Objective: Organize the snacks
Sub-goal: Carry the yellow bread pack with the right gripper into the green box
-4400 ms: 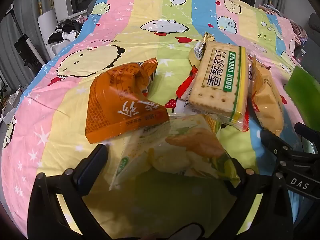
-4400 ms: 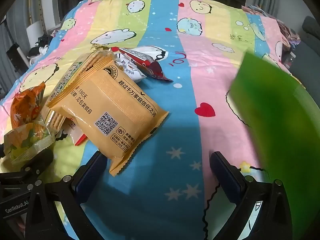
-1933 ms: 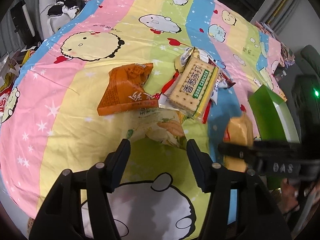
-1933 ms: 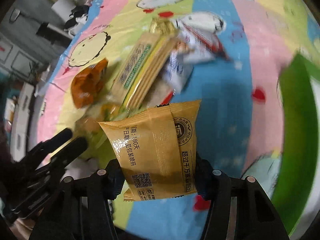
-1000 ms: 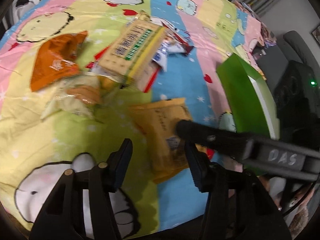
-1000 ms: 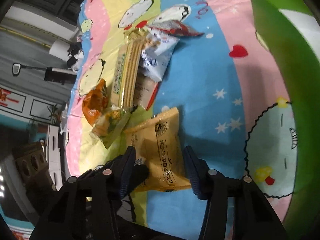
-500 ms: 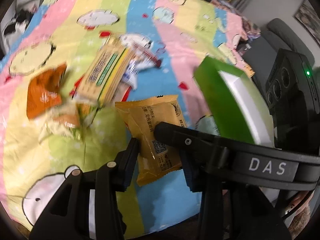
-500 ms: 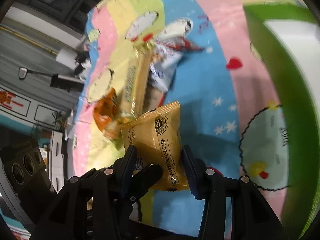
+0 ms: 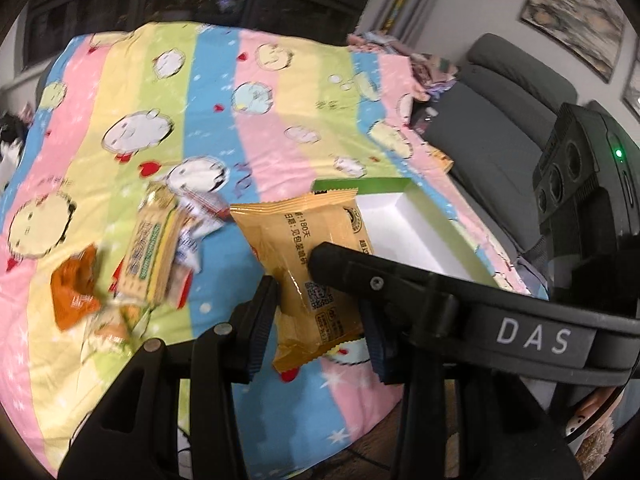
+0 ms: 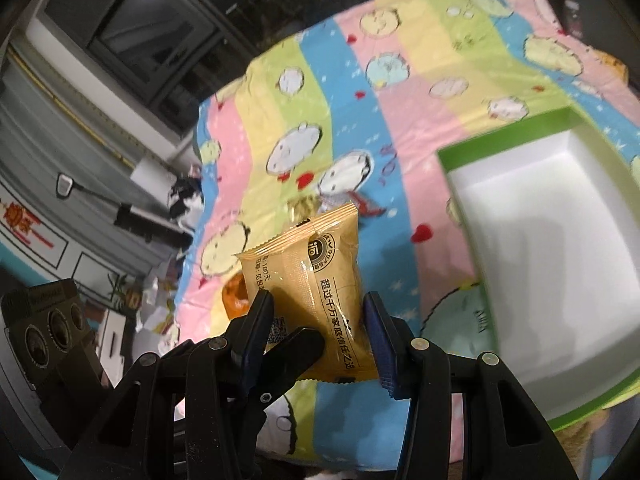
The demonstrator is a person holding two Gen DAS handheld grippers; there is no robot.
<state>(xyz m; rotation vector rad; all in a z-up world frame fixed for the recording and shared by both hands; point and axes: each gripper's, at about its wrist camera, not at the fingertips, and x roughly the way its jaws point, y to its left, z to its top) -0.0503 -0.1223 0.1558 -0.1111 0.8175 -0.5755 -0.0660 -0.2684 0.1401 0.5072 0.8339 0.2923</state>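
Observation:
My right gripper (image 10: 318,330) is shut on a golden-yellow snack packet (image 10: 312,280) and holds it in the air above the bed. The same packet (image 9: 312,248) also sits between the fingers of my left gripper (image 9: 320,320), which close in on its sides; the right gripper's arm (image 9: 460,308) crosses in front. A green box with a white inside (image 10: 552,248) lies open to the right, also in the left wrist view (image 9: 404,224). A soda cracker pack (image 9: 150,248), an orange bag (image 9: 74,292) and other snacks lie on the left.
The bed has a pastel striped cartoon cover (image 9: 248,96). A grey sofa (image 9: 500,128) stands to the right of it. The bed's near edge (image 9: 340,432) drops off close below the grippers. Dark windows and furniture (image 10: 100,92) stand behind the bed.
The right gripper picked the yellow packet off the cover and lifted it up and right toward the green box. The left gripper left the pile and came up around the packet.

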